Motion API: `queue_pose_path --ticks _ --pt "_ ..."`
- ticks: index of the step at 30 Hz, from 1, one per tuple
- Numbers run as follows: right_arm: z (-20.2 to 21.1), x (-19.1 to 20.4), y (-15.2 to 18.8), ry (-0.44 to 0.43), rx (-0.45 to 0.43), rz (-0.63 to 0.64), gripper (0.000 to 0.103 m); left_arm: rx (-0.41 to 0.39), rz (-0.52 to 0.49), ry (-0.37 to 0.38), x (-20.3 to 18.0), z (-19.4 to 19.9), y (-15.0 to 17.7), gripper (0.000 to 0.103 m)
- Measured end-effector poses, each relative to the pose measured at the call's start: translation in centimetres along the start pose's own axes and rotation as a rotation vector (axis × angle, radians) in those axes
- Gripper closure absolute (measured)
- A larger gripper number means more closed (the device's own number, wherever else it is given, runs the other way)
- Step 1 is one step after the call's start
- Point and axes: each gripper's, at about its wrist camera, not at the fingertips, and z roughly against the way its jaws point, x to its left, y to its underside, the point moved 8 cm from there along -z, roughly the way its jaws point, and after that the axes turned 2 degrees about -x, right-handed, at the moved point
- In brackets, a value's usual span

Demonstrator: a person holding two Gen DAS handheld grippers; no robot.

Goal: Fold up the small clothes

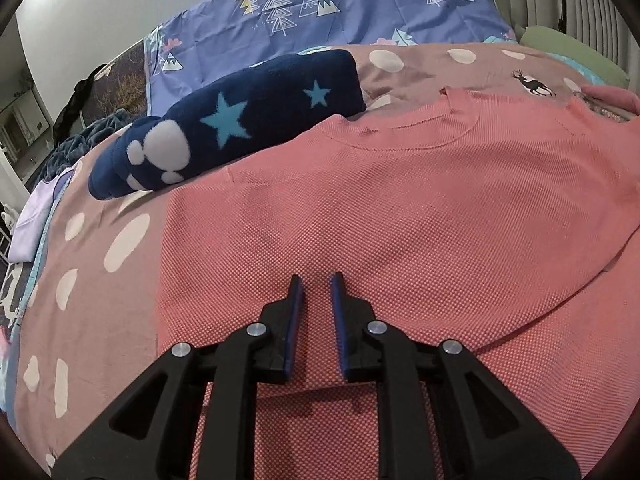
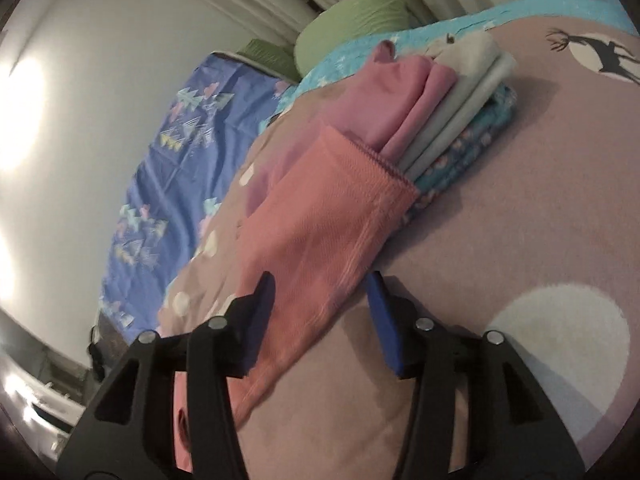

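Here one coral sweater point(image 1: 400, 208), one folded pile point(image 2: 452, 120).

Can't see the coral sweater's point(image 1: 400, 208) hem, cut off btm; right view's sleeve point(image 2: 320, 216) blurry, lower end hidden behind tool.

The pink shirt point(image 1: 400, 208) is coarse waffle-knit cloth (matt), the star-print garment point(image 1: 240, 120) soft fleece.

place: home bedroom | evidence: bed blanket point(image 1: 100, 300), pillows point(image 2: 352, 20)
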Motion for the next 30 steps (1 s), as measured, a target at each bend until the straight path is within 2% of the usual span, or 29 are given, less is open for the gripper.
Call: queue_pose_path --ticks 2,4,5,9,12,14,18,20,21,22,23,24,26,28,30 --pt "-0.3 -0.1 -0.3 0.008 -0.022 -0.015 0.070 0.000 0.007 0.008 0.0 0.0 0.0 0.086" --pt "-0.6 -0.4 -0.4 -0.005 -0.029 -0.044 0.092 0.000 0.018 0.021 0.1 0.0 0.0 0.086" --pt "-0.4 -0.8 -0.5 -0.010 -0.031 -0.056 0.096 -0.001 0.025 0.028 0.2 0.1 0.0 0.086" --pt "0.9 0.7 -0.6 -0.065 -0.049 -0.048 0.099 -0.002 0.048 0.053 0.4 0.0 0.1 0.085" --pt "2.3 5.3 0.1 -0.141 -0.059 0.032 0.100 -0.003 0.071 0.080 0.7 0.0 0.1 0.085" --pt "2.6 10.6 1.9 -0.213 -0.042 0.130 0.100 -0.004 0.084 0.094 0.8 0.0 0.1 0.085" --pt "2.6 20.5 8.2 -0.368 0.041 0.324 0.100 -0.008 0.112 0.126 1.0 0.0 0.1 0.085" --pt "2.1 25.2 13.8 -0.458 0.125 0.437 0.100 -0.009 0.130 0.147 1.2 0.0 0.2 0.085" --pt "1.6 27.4 17.6 -0.505 0.194 0.495 0.100 -0.010 0.136 0.154 1.3 0.0 0.2 0.085" --pt "1.2 28.4 20.0 -0.525 0.241 0.529 0.100 -0.011 0.149 0.168 1.4 0.0 0.2 0.085" --pt "0.5 29.2 23.4 -0.538 0.305 0.579 0.100 -0.011 0.157 0.178 1.4 0.0 0.2 0.085" --pt "0.0 29.6 25.3 -0.536 0.344 0.612 0.100 -0.012 0.168 0.191 1.6 0.0 0.2 0.085" --pt "-1.7 28.9 30.3 -0.499 0.451 0.698 0.099 -0.013 0.186 0.211 1.7 -0.1 0.2 0.085" --pt "-3.1 27.0 33.5 -0.436 0.537 0.751 0.096 -0.013 0.207 0.235 1.9 -0.1 0.3 0.085" --pt "-3.6 25.2 34.6 -0.404 0.577 0.751 0.095 -0.012 0.223 0.254 2.0 -0.2 0.3 0.085"
